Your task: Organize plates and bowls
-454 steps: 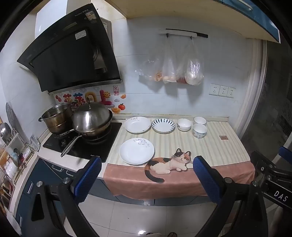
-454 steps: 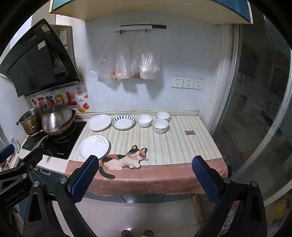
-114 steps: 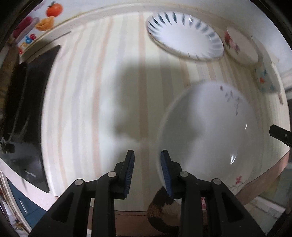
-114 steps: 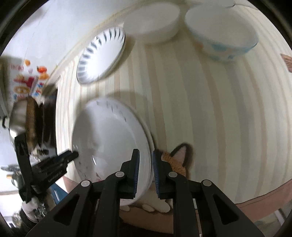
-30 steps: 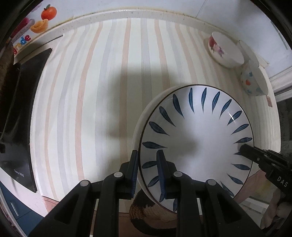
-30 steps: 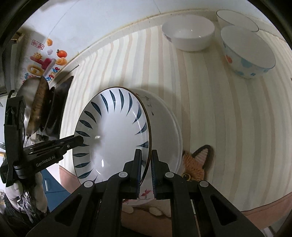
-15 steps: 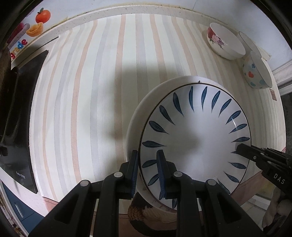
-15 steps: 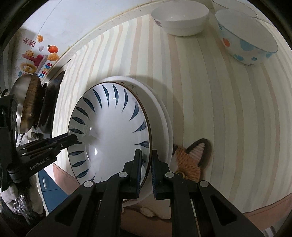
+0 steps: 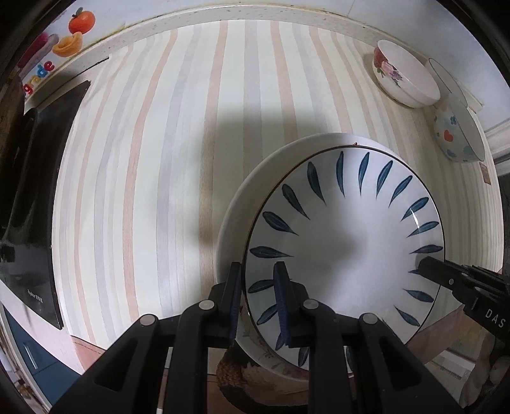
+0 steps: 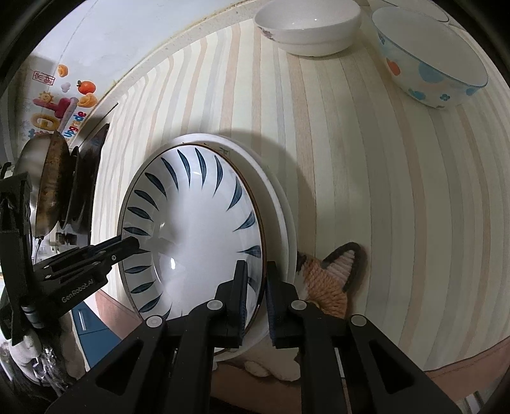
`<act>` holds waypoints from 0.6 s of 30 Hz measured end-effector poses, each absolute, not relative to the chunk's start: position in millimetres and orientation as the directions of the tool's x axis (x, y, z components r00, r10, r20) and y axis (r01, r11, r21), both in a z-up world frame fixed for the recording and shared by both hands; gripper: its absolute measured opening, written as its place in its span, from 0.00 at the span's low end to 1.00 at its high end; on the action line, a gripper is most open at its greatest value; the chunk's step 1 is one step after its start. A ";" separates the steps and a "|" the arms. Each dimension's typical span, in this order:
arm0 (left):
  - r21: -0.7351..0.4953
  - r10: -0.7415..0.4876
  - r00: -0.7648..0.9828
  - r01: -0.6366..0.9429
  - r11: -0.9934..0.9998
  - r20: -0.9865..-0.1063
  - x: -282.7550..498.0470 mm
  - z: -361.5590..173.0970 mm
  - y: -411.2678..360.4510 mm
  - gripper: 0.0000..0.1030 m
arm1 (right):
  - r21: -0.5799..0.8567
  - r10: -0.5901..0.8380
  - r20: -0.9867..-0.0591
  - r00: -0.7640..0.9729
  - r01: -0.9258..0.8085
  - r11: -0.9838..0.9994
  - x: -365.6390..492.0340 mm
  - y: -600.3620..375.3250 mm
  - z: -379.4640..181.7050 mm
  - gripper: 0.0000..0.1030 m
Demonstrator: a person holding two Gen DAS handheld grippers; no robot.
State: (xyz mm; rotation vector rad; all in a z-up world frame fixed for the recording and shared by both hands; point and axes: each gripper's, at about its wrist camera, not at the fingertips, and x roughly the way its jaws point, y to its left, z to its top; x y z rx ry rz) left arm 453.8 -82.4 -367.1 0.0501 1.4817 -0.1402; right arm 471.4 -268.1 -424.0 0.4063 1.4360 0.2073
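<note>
- Pinching the near rim of the blue-leaf plate [image 9: 344, 242], the left claw [image 9: 258, 296] has one finger above and one below it.
- Right claw [image 10: 256, 296] is pressed onto the opposite rim of the same plate.
- Blue-leaf plate sits over the stacked white plates [image 9: 236, 203] on the striped worktop [image 9: 159, 143].
- Floral bowl [image 9: 403, 81] and spotted bowl [image 10: 430, 63] stand near the wall, well apart from the stack.

Both wrist views look steeply down, close above the striped surface [image 9: 153, 178]. Shared: leaf-patterned plate [image 9: 347, 242] [image 10: 191, 229] at centre, bowls [image 9: 404, 79] [image 10: 306, 28] toward 1 o'clock.
</note>
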 end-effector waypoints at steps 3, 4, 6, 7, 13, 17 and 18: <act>-0.052 -0.062 0.083 0.117 0.992 -0.995 455.4 -366.9 -79.7 0.17 | 0.408 0.396 -0.911 0.116 0.112 0.906 473.0 -269.8 -426.0 0.14; -0.052 -0.062 0.083 0.115 0.992 -0.995 455.9 -366.7 -78.5 0.17 | 0.412 0.400 -0.910 0.113 0.115 0.904 472.6 -269.8 -426.4 0.14; -0.052 -0.062 0.084 0.110 0.993 -0.995 455.1 -366.9 -77.0 0.17 | 0.422 0.411 -0.905 0.105 0.120 0.898 472.9 -271.5 -427.4 0.14; -0.053 -0.062 0.085 0.107 0.993 -0.994 454.9 -366.8 -75.8 0.17 | 0.426 0.415 -0.904 0.102 0.120 0.897 473.2 -272.0 -427.5 0.14; -0.048 -0.057 0.094 0.096 0.994 -0.994 452.9 -362.8 -70.1 0.17 | 0.434 0.423 -0.900 0.106 0.122 0.892 474.2 -277.3 -423.4 0.14; -0.052 -0.060 0.091 0.091 0.995 -0.994 447.5 -360.4 -64.0 0.17 | 0.430 0.418 -0.902 0.110 0.126 0.894 474.9 -277.5 -420.9 0.14; -0.051 -0.059 0.093 0.092 0.994 -0.994 446.1 -358.7 -62.7 0.17 | 0.425 0.414 -0.904 0.108 0.124 0.897 474.4 -276.2 -420.6 0.14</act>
